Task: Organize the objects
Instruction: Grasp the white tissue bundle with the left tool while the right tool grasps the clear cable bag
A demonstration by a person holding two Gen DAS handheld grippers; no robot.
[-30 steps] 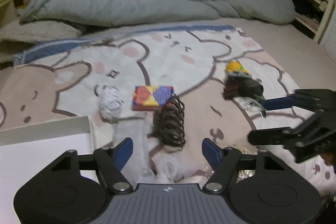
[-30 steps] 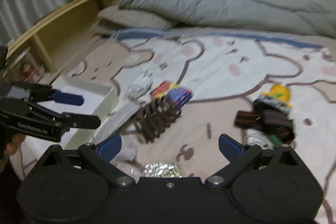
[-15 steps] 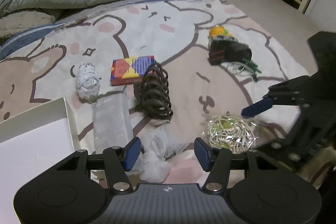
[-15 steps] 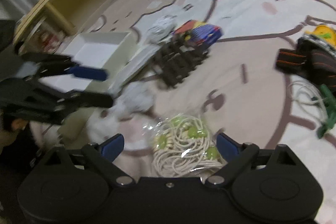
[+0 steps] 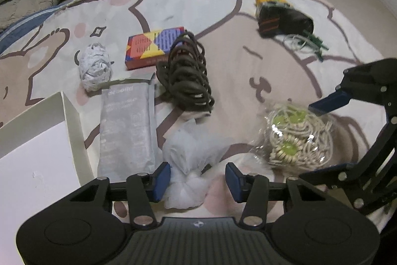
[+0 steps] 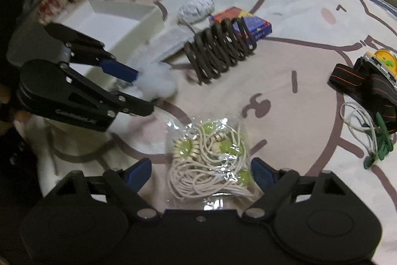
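1. Compared with a second ago, both tongs have come down and forward. The left tongs (image 5: 196,180) now stand released around the white tissue bundle (image 5: 188,170), which lies between the blue pads, and I see no squeeze yet.
2. The right tongs (image 6: 201,173) are also released, and the clear bag of beaded cord (image 6: 211,158) has come between their two fingers; half a second ago it was a little ahead of them.
3. I judge that two pickups are being prepared at once, and the likely place for the things is the white box (image 5: 37,140), just left of the left tongs.
4. Other things on the bear blanket (image 5: 223,4): a grey pouch (image 5: 126,126) beside the box, a dark coiled hair clip (image 5: 186,73) touching a colourful small box (image 5: 153,44), a crumpled paper ball (image 5: 94,66), and farther away a black strap bundle (image 5: 282,21) with a yellow object and a green cord.
5. The grey pouch lies between the tissue bundle and the box, so the carry should go over it. The tissue is soft and can slip.
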